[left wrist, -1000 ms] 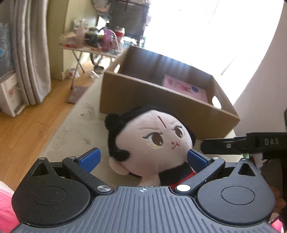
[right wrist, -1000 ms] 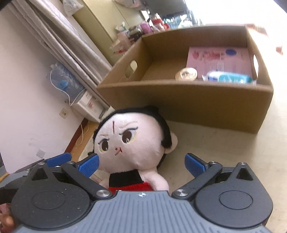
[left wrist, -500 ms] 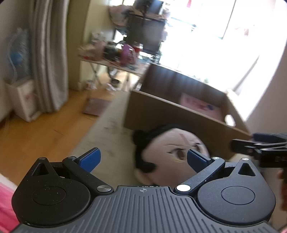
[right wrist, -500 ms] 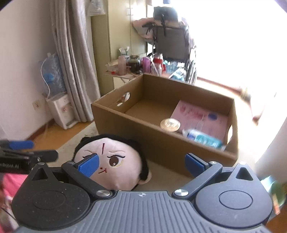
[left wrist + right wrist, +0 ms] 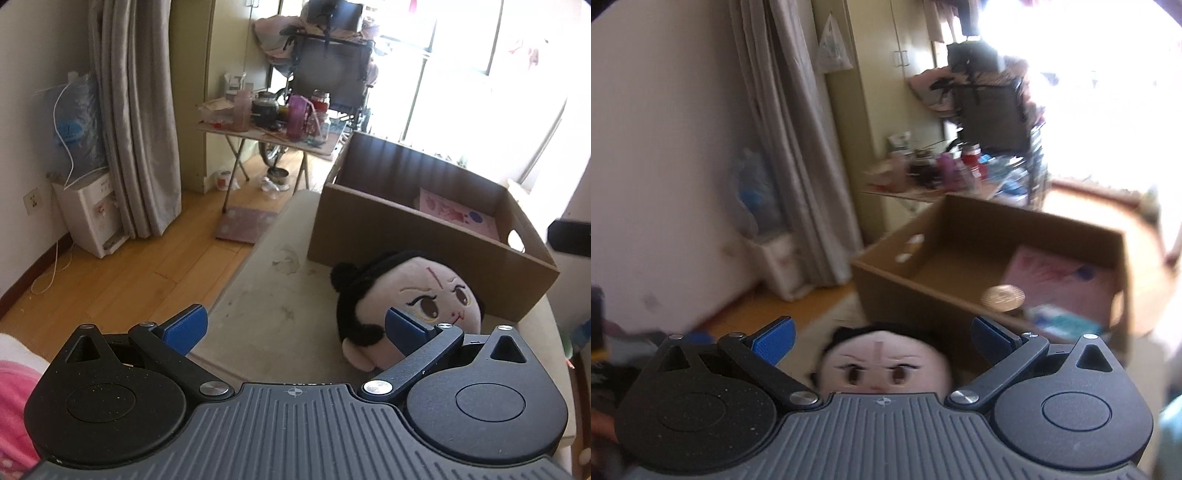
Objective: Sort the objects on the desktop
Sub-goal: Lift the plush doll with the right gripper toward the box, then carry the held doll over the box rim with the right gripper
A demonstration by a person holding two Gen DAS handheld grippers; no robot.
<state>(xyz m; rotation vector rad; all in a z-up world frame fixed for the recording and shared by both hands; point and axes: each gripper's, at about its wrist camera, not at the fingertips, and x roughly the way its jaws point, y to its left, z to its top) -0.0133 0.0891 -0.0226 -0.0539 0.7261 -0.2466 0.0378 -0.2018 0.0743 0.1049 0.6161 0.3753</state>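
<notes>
Plainly, the round-headed plush doll with black hair and a pale embroidered face [image 5: 410,302] lies on the beige tabletop [image 5: 269,314] just in front of the near wall of the open brown cardboard box [image 5: 424,243], not yet inside it, so the step in hand looks like picking it up and dropping it in. To do that well, I would bring one set of tongs down so the soft head sits squarely between the blue pads, close gently until the stuffing gives, then lift clear of the box wall before moving over the opening; a shallow pinch on plush is likely to slip. In the left wrist view the doll sits at about two o'clock from the left gripper [image 5: 295,325], its face partly behind the right-hand blue pad and outside the gap, so those tongs would need to shift rightward first. In the right wrist view, which is blurred, the doll's face shows at six o'clock, low and centred under the right gripper [image 5: 882,334], close against the tool body and better lined up. Both pairs of tongs stand spread wide and hold nothing. Inside the box lie a flat pink printed card [image 5: 458,212], a round gold-coloured disc [image 5: 1003,297] and a pale blue packet [image 5: 1063,317]; the free floor toward the box's left half looks like the easiest place to set the doll.
</notes>
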